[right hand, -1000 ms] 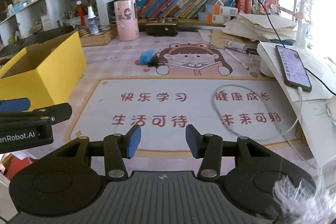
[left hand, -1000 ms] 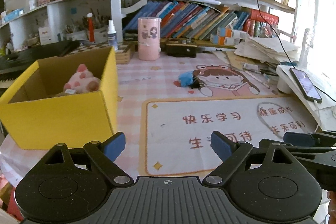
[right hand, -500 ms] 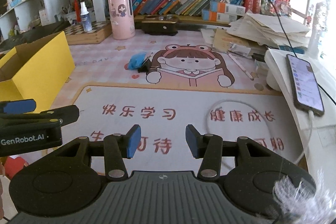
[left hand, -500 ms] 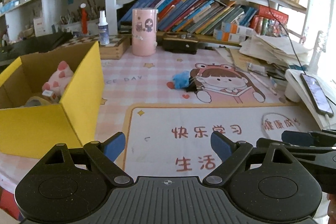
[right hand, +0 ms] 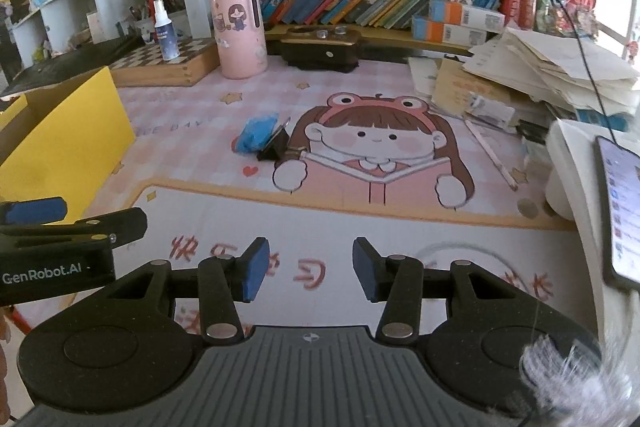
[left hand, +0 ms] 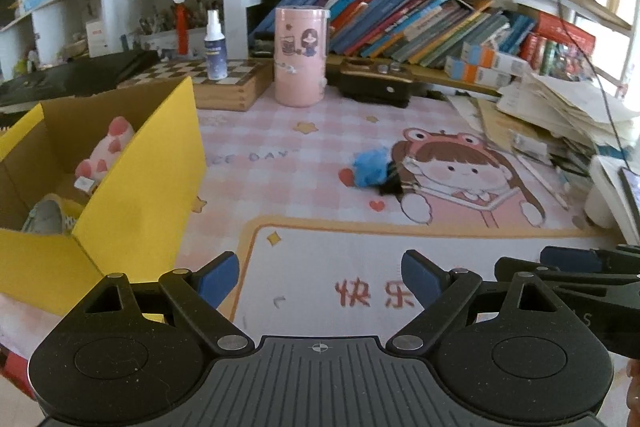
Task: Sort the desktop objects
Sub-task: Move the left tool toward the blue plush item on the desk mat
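Observation:
A fluffy blue object [left hand: 370, 167] [right hand: 256, 135] lies on the pink desk mat with a black binder clip [left hand: 391, 183] [right hand: 276, 146] touching its right side. Both sit well ahead of my grippers. My left gripper [left hand: 320, 277] stands wide open over the mat with nothing between its fingers. Beside it, my right gripper [right hand: 308, 269] is open about half way, also with nothing in it. At the left stands a yellow cardboard box [left hand: 136, 203] [right hand: 72, 135] holding a pink-and-white plush toy [left hand: 106, 151] and other items.
A pink cylinder holder [left hand: 301, 55] [right hand: 239, 31], a spray bottle [left hand: 215, 45] on a wooden chessboard box [left hand: 224, 83], and a black device [left hand: 376, 83] line the back under bookshelves. Stacked papers [right hand: 540, 67] and a phone [right hand: 622, 207] on a white stand crowd the right.
Both grippers have moved forward over the mat toward the blue object and clip, which now look larger and nearer. The yellow box has slid toward the left edge. Jaw openings are unchanged.

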A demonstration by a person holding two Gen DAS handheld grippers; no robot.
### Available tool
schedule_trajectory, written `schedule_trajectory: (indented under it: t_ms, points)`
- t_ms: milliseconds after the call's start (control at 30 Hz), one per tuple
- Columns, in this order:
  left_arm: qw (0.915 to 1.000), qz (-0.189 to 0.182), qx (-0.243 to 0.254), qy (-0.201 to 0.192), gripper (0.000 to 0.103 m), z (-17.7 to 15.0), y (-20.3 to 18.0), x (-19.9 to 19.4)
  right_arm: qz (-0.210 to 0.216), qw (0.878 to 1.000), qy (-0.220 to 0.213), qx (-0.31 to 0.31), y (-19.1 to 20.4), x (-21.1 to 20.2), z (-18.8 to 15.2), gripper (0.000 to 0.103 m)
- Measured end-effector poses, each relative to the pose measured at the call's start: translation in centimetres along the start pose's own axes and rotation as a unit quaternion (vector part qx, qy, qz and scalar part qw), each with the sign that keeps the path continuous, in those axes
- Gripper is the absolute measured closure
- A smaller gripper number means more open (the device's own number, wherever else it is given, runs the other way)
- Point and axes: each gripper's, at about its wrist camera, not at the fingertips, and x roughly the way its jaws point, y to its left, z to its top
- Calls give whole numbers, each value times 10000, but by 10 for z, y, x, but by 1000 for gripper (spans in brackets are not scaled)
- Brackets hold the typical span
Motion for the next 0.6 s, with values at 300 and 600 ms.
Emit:
schedule_trajectory:
  t_ms: [300, 600]
  points:
    - [9992, 365, -138, -15, 13, 22, -5, 19, 391, 9992, 53, -28, -14, 32, 26, 60]
    - [9983, 567, -155, 35, 13, 35, -13, 35, 722, 9972, 169, -67, -20, 57, 39, 61]
